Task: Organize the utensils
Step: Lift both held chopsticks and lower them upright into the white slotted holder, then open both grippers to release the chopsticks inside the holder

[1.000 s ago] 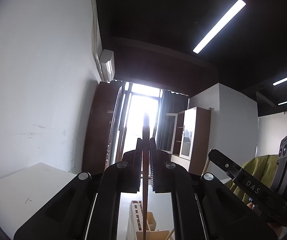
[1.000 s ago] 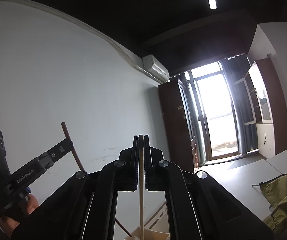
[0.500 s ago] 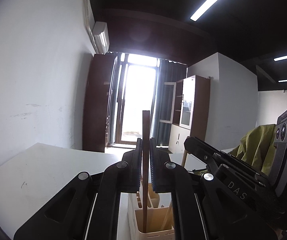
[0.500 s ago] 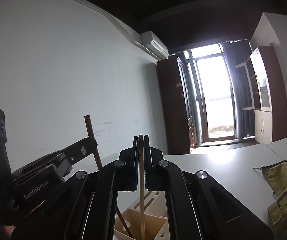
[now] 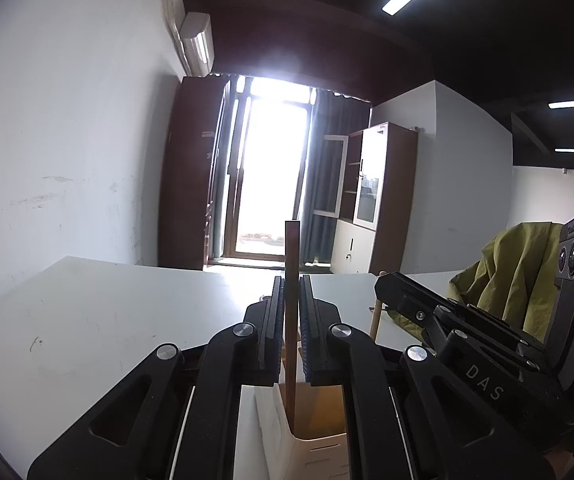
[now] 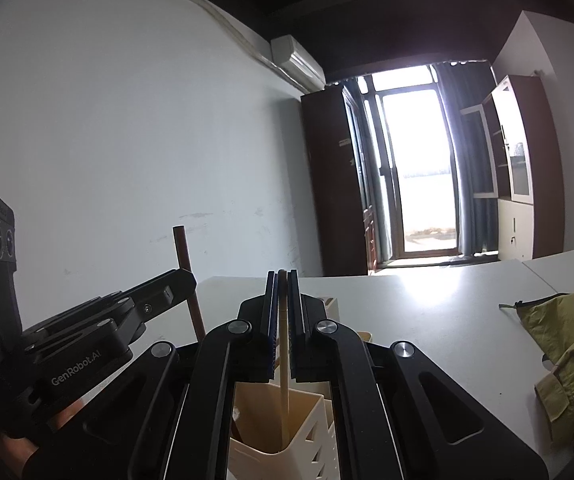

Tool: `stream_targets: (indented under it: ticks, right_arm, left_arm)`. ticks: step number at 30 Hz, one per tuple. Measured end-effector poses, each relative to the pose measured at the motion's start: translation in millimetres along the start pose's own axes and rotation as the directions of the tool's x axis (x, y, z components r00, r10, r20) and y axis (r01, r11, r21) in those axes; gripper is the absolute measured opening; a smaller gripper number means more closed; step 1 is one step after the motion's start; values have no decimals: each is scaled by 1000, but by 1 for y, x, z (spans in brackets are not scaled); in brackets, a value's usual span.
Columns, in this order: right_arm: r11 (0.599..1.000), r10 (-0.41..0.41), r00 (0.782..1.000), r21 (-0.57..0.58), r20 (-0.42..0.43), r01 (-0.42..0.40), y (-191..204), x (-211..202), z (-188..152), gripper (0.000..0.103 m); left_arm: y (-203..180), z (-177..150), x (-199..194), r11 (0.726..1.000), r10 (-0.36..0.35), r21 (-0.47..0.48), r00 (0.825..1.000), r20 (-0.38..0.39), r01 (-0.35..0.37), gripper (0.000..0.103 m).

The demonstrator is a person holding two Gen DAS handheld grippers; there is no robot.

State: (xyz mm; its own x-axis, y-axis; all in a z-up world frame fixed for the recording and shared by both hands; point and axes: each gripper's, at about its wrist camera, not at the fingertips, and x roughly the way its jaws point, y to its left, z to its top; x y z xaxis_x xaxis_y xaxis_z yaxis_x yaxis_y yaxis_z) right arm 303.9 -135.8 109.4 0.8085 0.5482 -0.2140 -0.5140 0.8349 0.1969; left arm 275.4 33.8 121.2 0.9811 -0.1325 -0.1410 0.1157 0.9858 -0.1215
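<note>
Now both sticks reach lower into the cream utensil holder (image 5: 311, 444) on the white worktop (image 5: 107, 312) than a second ago. Two utensils count: the left hand-held gripper (image 5: 291, 320) pinches one dark brown chopstick (image 5: 291, 256), and the right hand-held gripper (image 6: 282, 312) pinches one pale chopstick (image 6: 284, 376), each standing upright in the holder.
</note>
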Motion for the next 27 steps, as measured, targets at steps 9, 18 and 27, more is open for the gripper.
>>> stream_targets:
  ticks: [9,18,27]
  right_arm:
    - [1000,-1,1000,-3,-22,1,2,1,0,6]
    - [999,-5,999,37,-38,7,-4,-8,-2,19]
    - [997,-61,995,40,-76,64,-1,-28,-8,29]
  left_arm:
    - [6,-3,3,999,-19,-27,999,-40,18,7]
    - [11,5,-15,999,-13,-48,1000,-23,12,17]
    - [6,1,-38,999,33,-25,997,-67,-34,22]
